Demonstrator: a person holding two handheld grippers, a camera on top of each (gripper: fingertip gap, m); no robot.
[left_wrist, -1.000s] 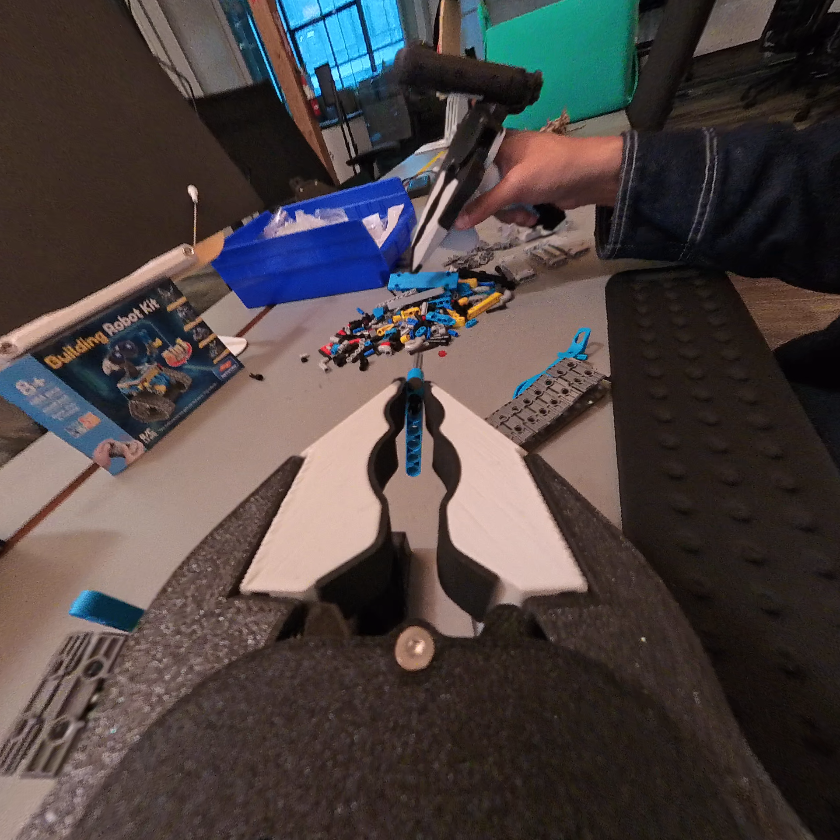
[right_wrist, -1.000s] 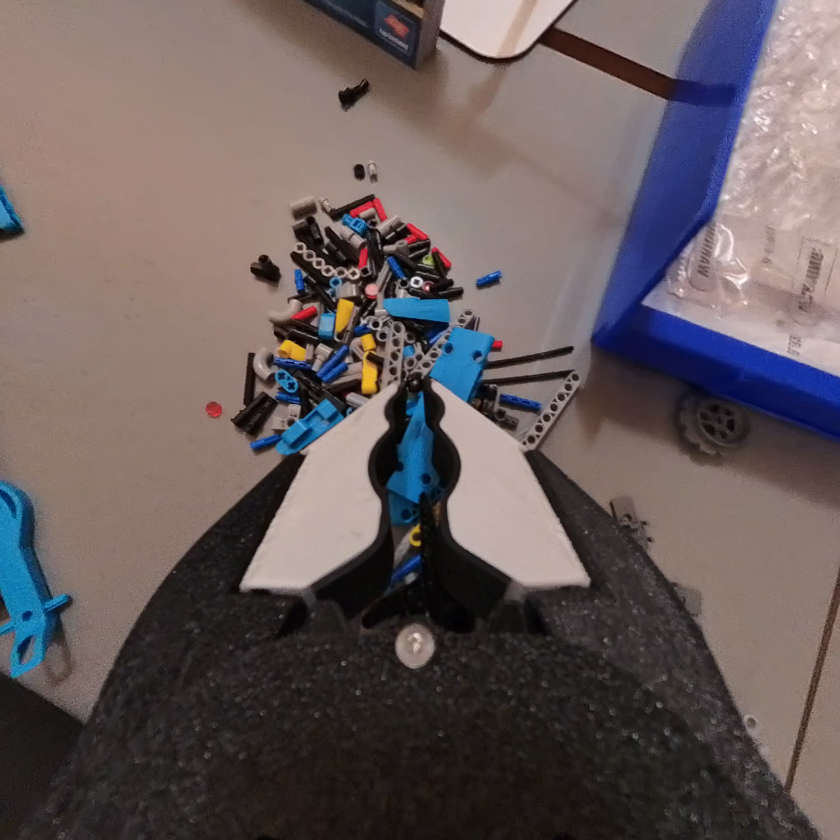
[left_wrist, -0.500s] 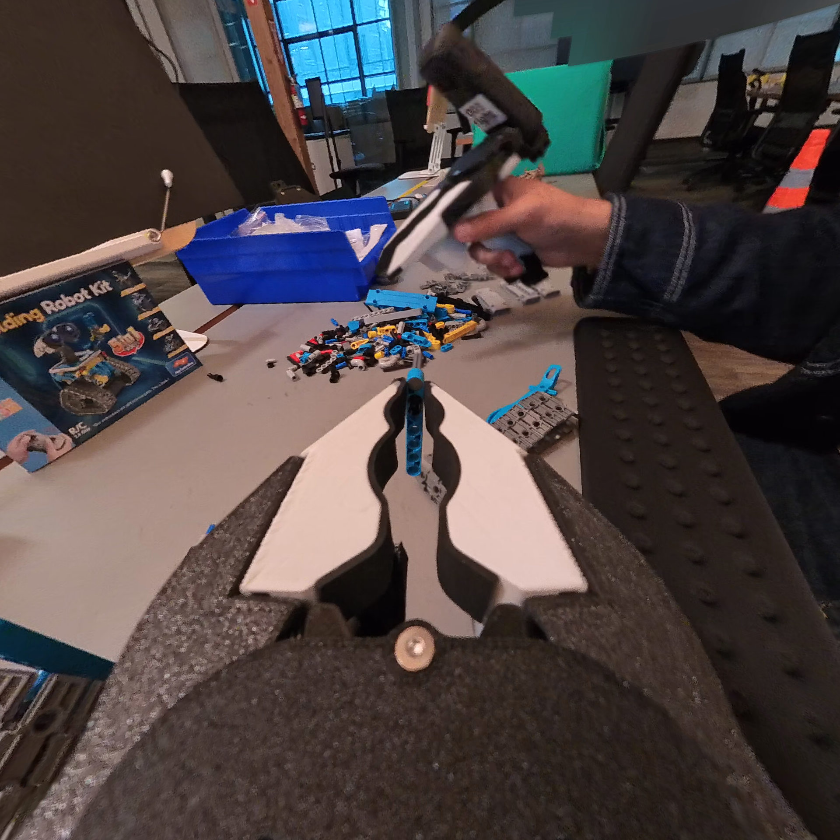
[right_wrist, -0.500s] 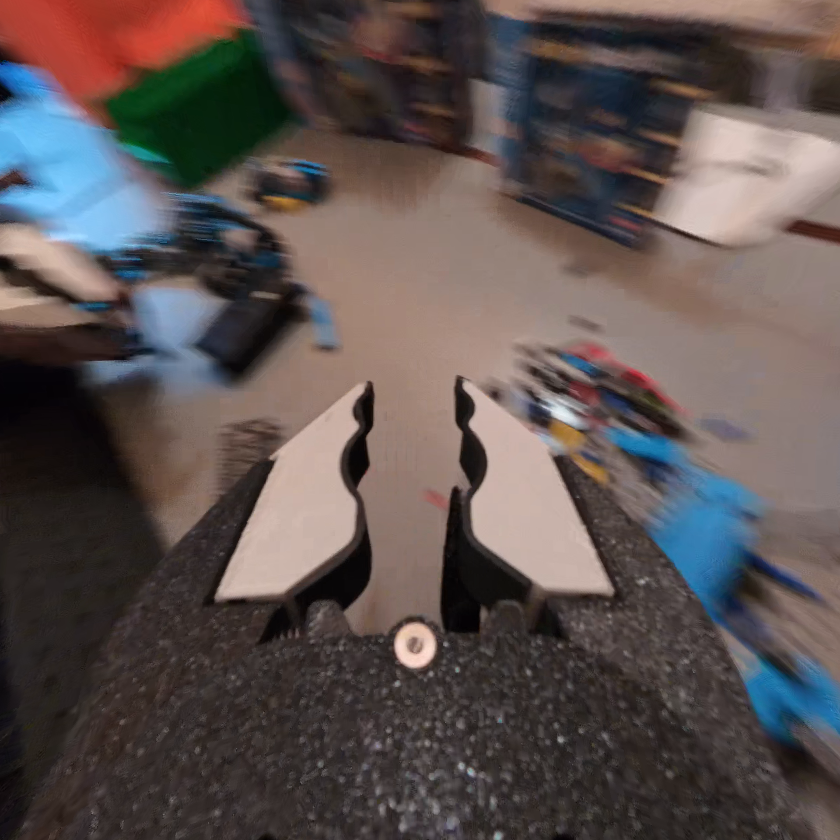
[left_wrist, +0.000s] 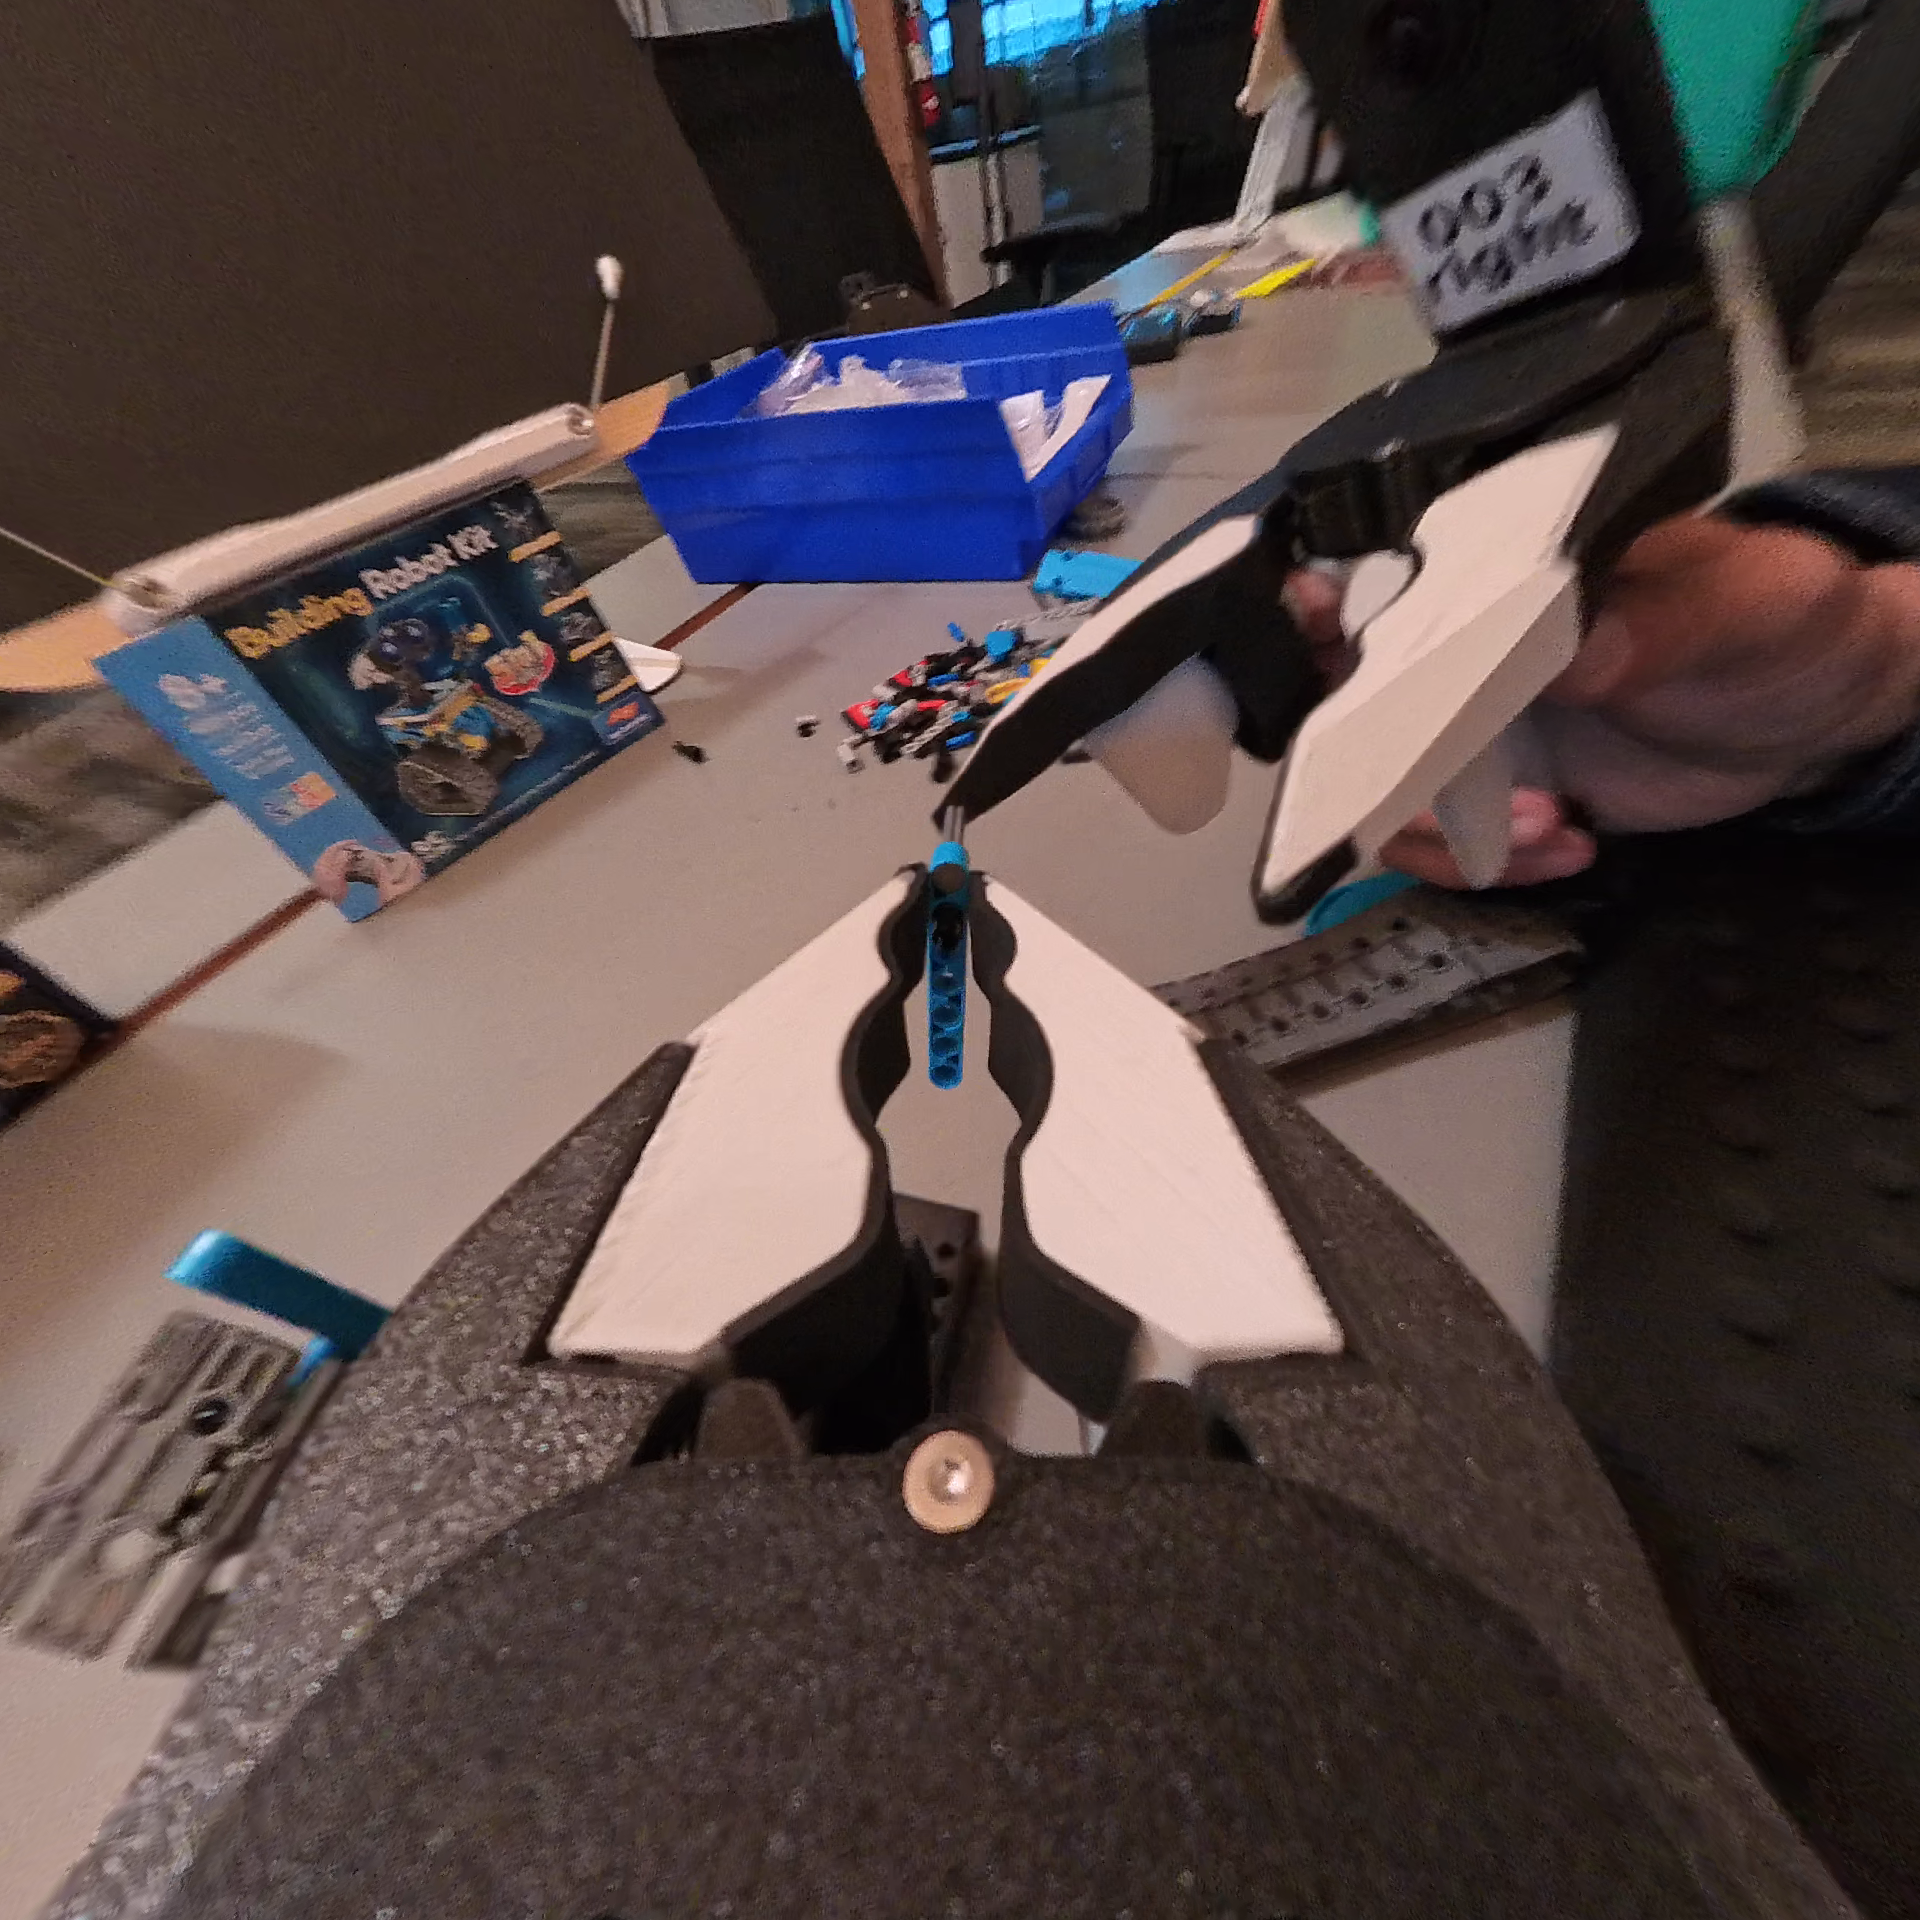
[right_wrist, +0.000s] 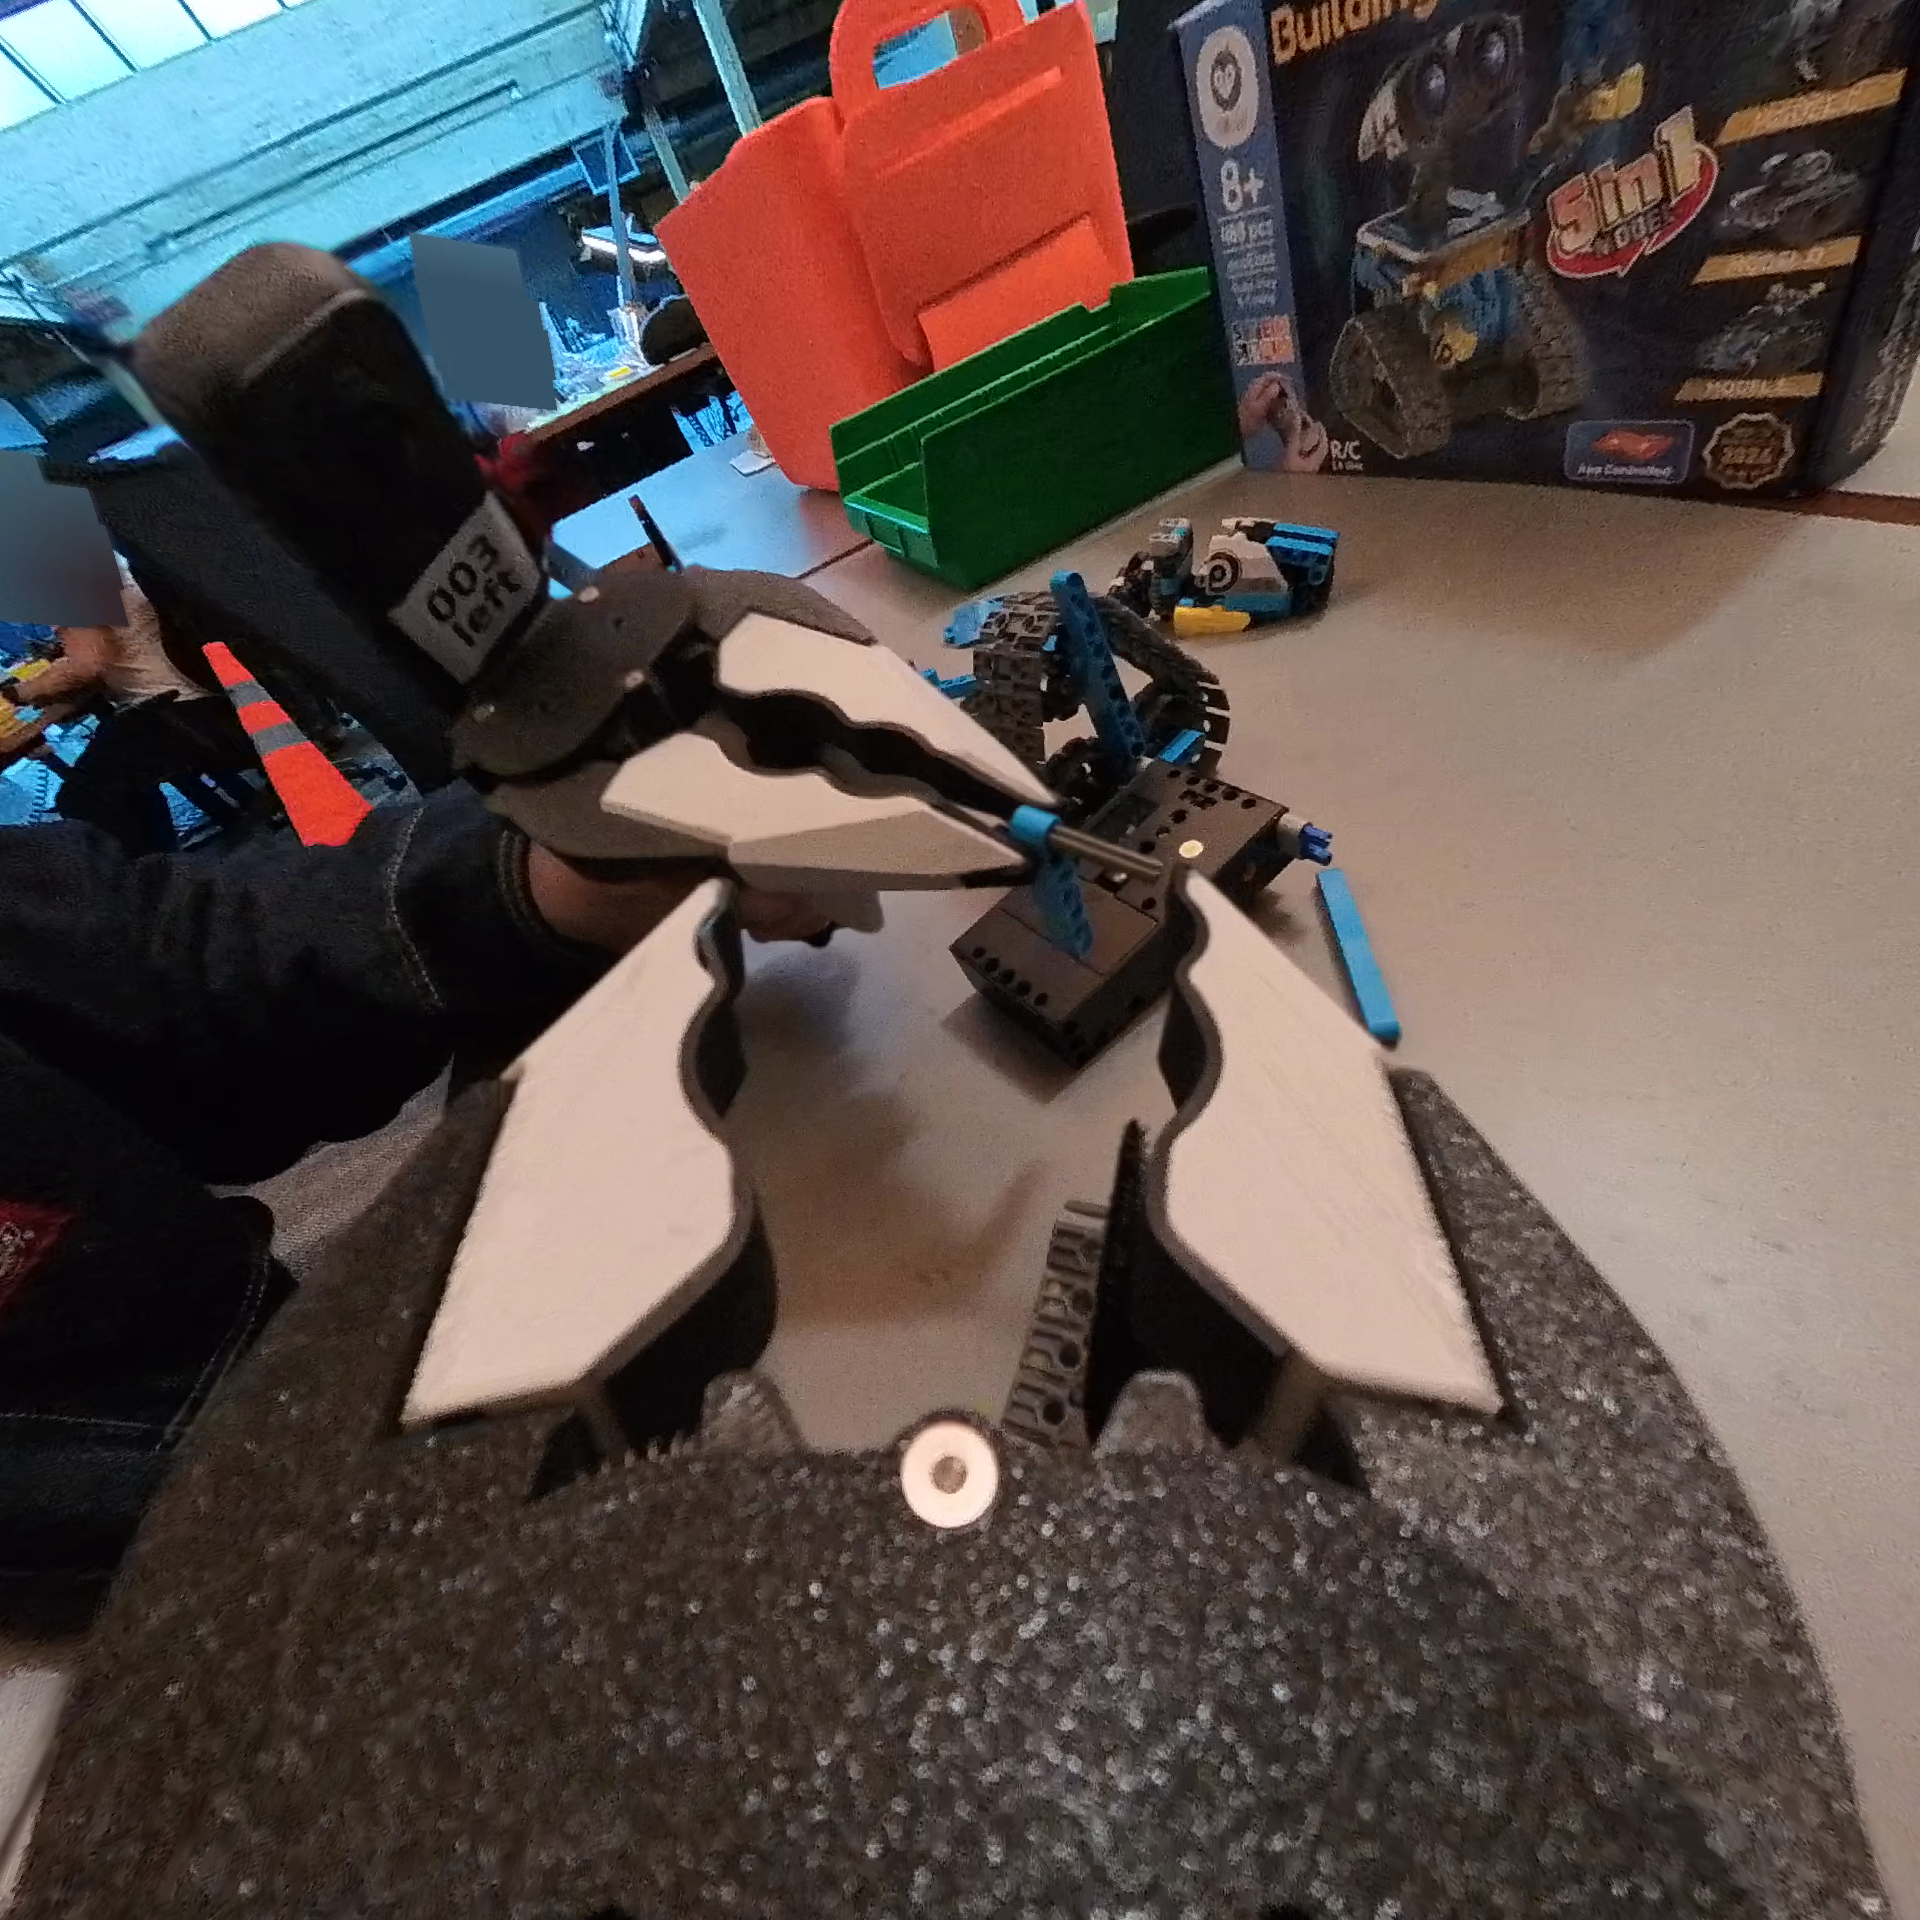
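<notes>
Left gripper (left_wrist: 948, 883) jaws pinch thin blue beam (left_wrist: 945, 997) with grey axle (right_wrist: 1101, 847) poking out front, held up off tabletop (left_wrist: 520, 987). Right gripper (right_wrist: 956, 914) jaws spread wide, empty, facing axle tip. Black block (right_wrist: 1101, 935) sits behind.

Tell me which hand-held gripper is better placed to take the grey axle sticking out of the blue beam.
Right, probably. The right hand-held gripper is open and empty, its fingers flanking the grey axle. The left hand-held gripper is shut on the blue beam carrying that axle.
</notes>
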